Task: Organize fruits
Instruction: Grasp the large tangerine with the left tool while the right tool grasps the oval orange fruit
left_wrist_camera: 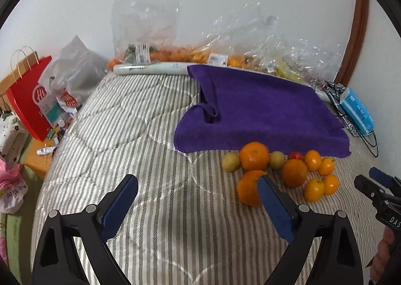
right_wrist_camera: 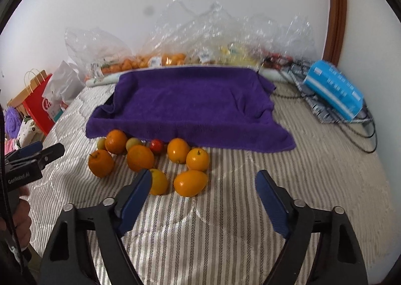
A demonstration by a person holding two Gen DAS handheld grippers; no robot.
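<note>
We hold our left gripper [left_wrist_camera: 198,199] and right gripper [right_wrist_camera: 203,196] wide apart and empty, angled down over the striped bedcover [left_wrist_camera: 150,134], ready to pick. Just beyond, the loose fruits [right_wrist_camera: 150,159] cluster against the purple towel [right_wrist_camera: 190,104], probably their sorting surface.

Your left wrist view looks down across the bed from left of the purple towel [left_wrist_camera: 260,112]; your right wrist view faces it squarely, nearer — both share the fruit pile [right_wrist_camera: 150,162] at its front edge.
</note>
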